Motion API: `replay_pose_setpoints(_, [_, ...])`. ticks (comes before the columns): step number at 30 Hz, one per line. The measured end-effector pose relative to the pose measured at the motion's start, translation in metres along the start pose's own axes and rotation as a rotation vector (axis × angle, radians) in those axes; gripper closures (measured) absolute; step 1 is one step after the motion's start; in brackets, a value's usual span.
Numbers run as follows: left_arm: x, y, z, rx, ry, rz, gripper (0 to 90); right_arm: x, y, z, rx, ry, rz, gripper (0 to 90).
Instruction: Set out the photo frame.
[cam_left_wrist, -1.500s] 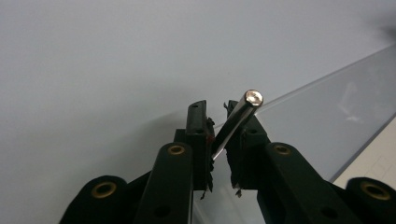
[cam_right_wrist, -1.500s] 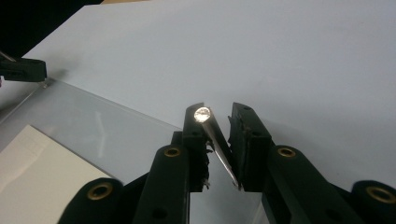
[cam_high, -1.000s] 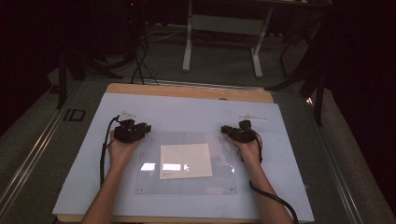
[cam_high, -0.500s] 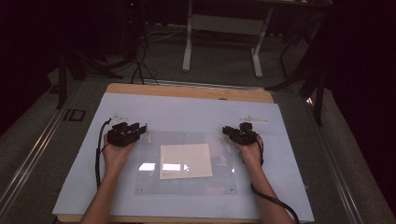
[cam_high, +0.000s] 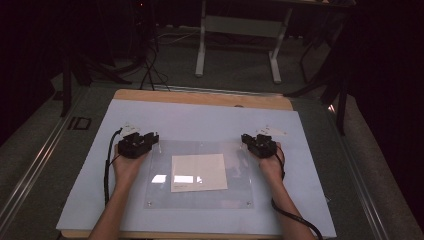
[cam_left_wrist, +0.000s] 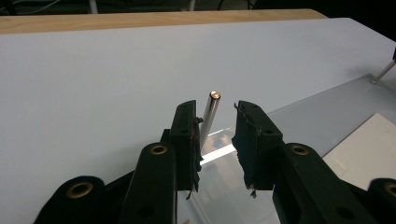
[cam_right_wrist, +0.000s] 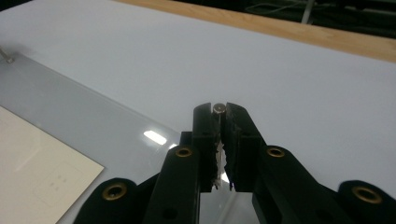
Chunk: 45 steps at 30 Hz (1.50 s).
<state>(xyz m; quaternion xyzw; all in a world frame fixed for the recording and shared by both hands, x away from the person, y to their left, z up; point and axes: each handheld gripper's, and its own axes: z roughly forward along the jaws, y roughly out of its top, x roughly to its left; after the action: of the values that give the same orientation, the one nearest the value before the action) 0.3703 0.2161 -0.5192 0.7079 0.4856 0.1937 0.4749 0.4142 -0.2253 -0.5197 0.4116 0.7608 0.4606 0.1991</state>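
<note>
L gripper (cam_left_wrist: 216, 135) jaws spread, just been closing round upright pin (cam_left_wrist: 209, 119) at clear sheet (cam_high: 200, 200) far-left corner, pin touching one pad. R gripper (cam_right_wrist: 220, 122) pinching far-right pin (cam_right_wrist: 219, 109).

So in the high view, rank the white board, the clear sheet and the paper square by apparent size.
1. white board, largest.
2. clear sheet, lying on it.
3. paper square, smallest, within the sheet's outline.
Each sits inside the last, so nearness does not blur the order.
</note>
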Motion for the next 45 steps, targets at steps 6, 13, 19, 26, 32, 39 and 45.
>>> replay_pose_setpoints(6, [0.000, -0.001, 0.003, 0.010, 0.016, 0.025, 75.3, -0.002, -0.002, 0.005, -0.002, 0.005, 0.012, 82.8])
replay_pose_setpoints(13, [-0.002, -0.001, 0.010, -0.002, 0.020, 0.030, 78.4, 0.002, -0.002, 0.005, 0.000, -0.020, -0.009, 85.0])
replay_pose_setpoints(19, [-0.001, 0.002, 0.013, -0.010, 0.029, 0.045, 82.8, 0.002, -0.002, 0.004, -0.011, -0.023, -0.002, 85.2])
replay_pose_setpoints(26, [-0.007, 0.002, 0.016, -0.013, 0.047, 0.071, 84.3, 0.003, -0.006, -0.004, -0.017, -0.029, -0.011, 85.4])
replay_pose_setpoints(32, [-0.002, -0.001, 0.016, -0.036, 0.009, 0.032, 83.4, 0.001, -0.008, -0.004, -0.011, -0.020, 0.000, 85.2])
replay_pose_setpoints(39, [0.000, -0.007, 0.016, -0.076, -0.019, 0.000, 81.9, 0.000, -0.008, -0.005, -0.014, -0.012, -0.006, 84.8])
replay_pose_setpoints(45, [-0.002, -0.006, 0.016, -0.072, -0.001, 0.021, 82.2, 0.000, -0.009, -0.008, -0.050, 0.001, -0.003, 82.8])
